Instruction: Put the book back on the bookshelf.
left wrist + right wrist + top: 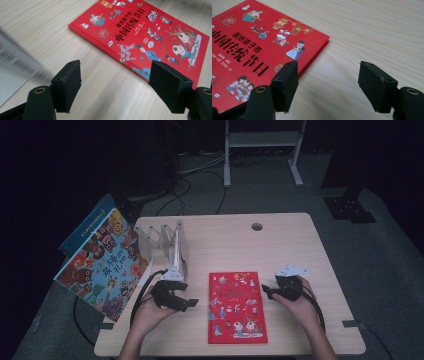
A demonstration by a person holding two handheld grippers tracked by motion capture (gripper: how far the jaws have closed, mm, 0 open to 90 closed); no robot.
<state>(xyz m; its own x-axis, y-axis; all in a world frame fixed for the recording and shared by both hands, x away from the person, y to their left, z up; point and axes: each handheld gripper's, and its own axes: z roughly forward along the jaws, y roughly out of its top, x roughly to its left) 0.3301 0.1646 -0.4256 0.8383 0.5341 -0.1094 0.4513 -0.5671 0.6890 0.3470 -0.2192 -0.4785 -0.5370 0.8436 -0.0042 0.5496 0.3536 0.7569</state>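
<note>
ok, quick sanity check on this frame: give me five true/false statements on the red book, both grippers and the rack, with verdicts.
1. The red book lies flat and closed on the table. True.
2. The left gripper is shut on the red book. False: its jaws stand open over bare wood, beside the book's edge.
3. The right gripper is open, at the book's right edge. True.
4. The clear rack stands to the right of the red book. False: it stands to the book's left, toward the back of the table.
5. A second picture book lies stacked on the red one. False: it leans at the table's left edge, apart from it.
</note>
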